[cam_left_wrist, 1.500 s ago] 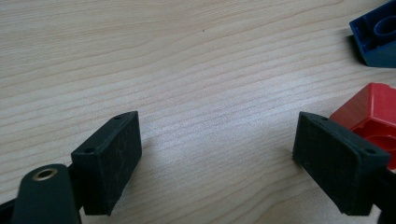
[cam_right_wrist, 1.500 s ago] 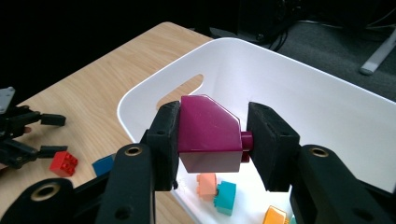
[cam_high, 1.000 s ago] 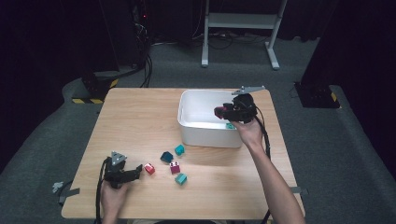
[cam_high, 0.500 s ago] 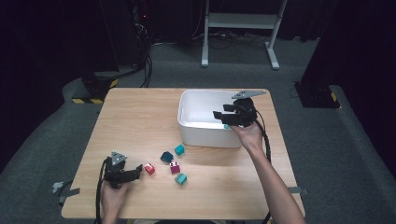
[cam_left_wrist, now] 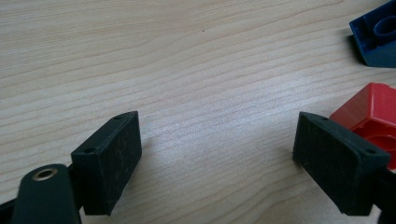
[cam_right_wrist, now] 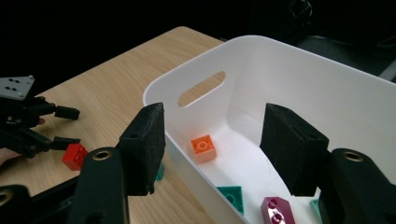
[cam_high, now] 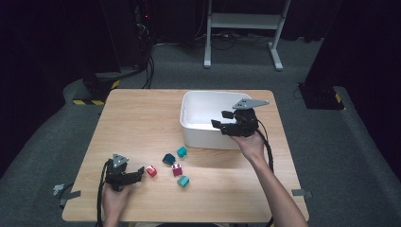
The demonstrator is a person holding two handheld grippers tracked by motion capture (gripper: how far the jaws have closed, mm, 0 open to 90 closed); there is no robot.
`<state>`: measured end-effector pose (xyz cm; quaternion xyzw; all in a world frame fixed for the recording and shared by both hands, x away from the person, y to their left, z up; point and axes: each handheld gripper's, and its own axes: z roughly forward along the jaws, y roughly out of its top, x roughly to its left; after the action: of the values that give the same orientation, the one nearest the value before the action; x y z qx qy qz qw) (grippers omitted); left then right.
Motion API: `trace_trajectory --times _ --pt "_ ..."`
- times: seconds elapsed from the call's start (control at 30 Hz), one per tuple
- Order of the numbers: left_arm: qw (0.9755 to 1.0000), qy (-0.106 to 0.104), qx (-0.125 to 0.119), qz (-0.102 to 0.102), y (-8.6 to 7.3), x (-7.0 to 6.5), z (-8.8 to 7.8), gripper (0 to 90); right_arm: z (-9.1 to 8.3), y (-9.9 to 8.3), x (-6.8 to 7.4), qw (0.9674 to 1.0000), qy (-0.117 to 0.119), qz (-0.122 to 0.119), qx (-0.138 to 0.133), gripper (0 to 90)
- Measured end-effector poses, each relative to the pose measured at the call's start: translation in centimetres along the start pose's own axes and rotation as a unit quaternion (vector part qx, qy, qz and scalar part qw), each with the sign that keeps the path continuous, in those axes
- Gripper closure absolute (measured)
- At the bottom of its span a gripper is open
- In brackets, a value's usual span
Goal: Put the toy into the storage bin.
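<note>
Maroon brick [cam_right_wrist: 276, 207] lies on the floor of the white bin [cam_high: 191, 113] toward the counter's [cam_high: 142, 127] far right corner; right hand-held gripper [cam_high: 226, 119] hangs above it, jaws just opened wide, empty. Left hand-held gripper [cam_high: 140, 172], wide open near the front left corner, rests just beside a red brick [cam_high: 151, 170].

Bright light from above on the table [cam_high: 142, 118], room all around very dark, soft small shadows under the blocks, white bin [cam_high: 189, 113] glowing a bit, high view a little fuzzy, close black jaws slightly blurry
</note>
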<state>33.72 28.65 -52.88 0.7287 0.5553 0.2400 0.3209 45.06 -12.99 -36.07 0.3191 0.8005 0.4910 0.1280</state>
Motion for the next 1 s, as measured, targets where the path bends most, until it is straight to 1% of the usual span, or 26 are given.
trace_trajectory --times 0.07,0.17,0.23,0.3,0.37,0.4,0.43,0.53,0.63,0.7,0.73,0.8,0.93,1.0 --pt "1.0000 0.000 0.000 0.000 0.0 0.0 0.0 15.5 -0.1 -0.1 0.3 1.0000 0.002 -0.003 -0.005 39.8" --pt "1.0000 0.000 0.000 0.000 0.0 0.0 0.0 15.5 -0.1 -0.7 1.2 0.9997 0.018 -0.011 -0.007 39.9" --pt "1.0000 0.000 0.000 0.000 0.0 0.0 0.0 15.5 -0.1 -0.9 1.4 0.9997 0.021 -0.011 -0.007 40.0" --pt "1.0000 0.000 0.000 0.000 0.0 0.0 0.0 15.5 -0.1 -1.5 2.0 0.9994 0.030 -0.010 -0.011 40.0" --pt "1.0000 0.000 0.000 0.000 0.0 0.0 0.0 15.5 0.0 -1.7 2.2 0.9993 0.033 -0.010 -0.012 40.0" --pt "1.0000 0.000 0.000 0.000 0.0 0.0 0.0 15.5 0.1 -2.2 2.6 0.9991 0.038 -0.011 -0.011 40.0" --pt "1.0000 0.000 0.000 0.000 0.0 0.0 0.0 15.5 0.1 -2.2 2.6 0.9991 0.038 -0.011 -0.011 40.0" --pt "1.0000 0.000 0.000 0.000 0.0 0.0 0.0 15.5 0.5 -3.2 3.3 0.9987 0.049 -0.008 -0.005 40.2" --pt "1.0000 0.000 0.000 0.000 0.0 0.0 0.0 15.5 0.5 -3.6 3.7 0.9985 0.053 -0.009 0.000 40.8" --pt "1.0000 0.000 0.000 0.000 0.0 0.0 0.0 15.5 0.6 -4.4 4.5 0.9982 0.058 -0.013 0.004 41.3" --pt "1.0000 0.000 0.000 0.000 0.0 0.0 0.0 15.5 0.6 -4.4 4.5 0.9982 0.058 -0.013 0.004 41.3" --pt "1.0000 0.000 0.000 0.000 0.0 0.0 0.0 15.5 0.8 -5.2 5.2 0.9978 0.062 -0.018 0.010 41.6" --pt "1.0000 0.000 0.000 0.000 0.0 0.0 0.0 15.5 1.3 -6.3 6.0 0.9971 0.070 -0.020 0.020 41.8" --pt "1.0000 0.000 0.000 0.000 0.0 0.0 0.0 15.5 1.7 -6.9 6.5 0.9973 0.064 -0.026 0.023 42.6"
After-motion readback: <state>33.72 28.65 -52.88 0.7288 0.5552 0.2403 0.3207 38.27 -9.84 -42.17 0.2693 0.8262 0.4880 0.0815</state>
